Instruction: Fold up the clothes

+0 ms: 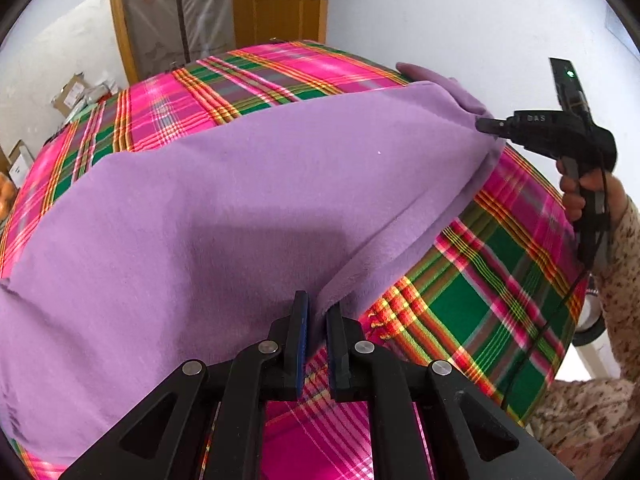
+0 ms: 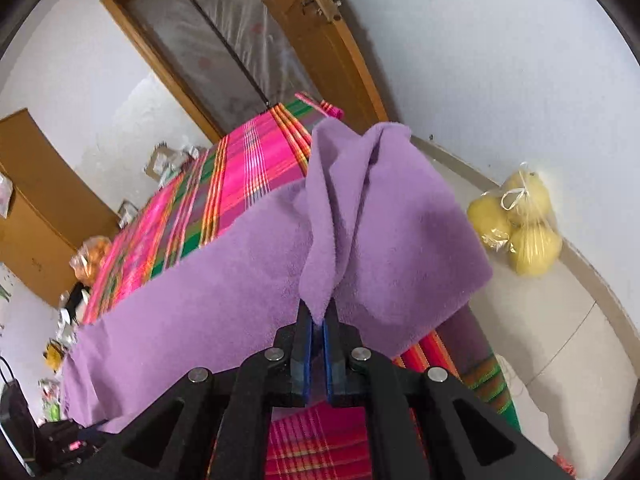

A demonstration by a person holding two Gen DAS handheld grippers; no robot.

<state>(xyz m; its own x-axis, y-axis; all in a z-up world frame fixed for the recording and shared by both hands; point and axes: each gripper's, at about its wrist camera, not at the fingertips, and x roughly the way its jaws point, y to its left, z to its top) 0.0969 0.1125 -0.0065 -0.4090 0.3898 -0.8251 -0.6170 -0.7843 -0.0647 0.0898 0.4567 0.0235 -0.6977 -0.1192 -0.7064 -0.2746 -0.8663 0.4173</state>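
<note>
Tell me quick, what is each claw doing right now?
Left gripper: closed, pinching the purple cloth edge.
Right gripper: closed, pinching a corner of it.

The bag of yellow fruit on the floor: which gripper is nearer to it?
Right. The right gripper, clamping the purple cloth, has the bag of yellow fruit close by; the left gripper is at another corner.

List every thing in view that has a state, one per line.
purple cloth: spread on the plaid cover, right edge lifted, pinched at two points
left gripper: shut on the cloth's near edge
right gripper: shut on a bunched corner
plaid cover: spread flat beneath
wooden door: ajar, latch unfastened
fruit bag: tied shut
</note>
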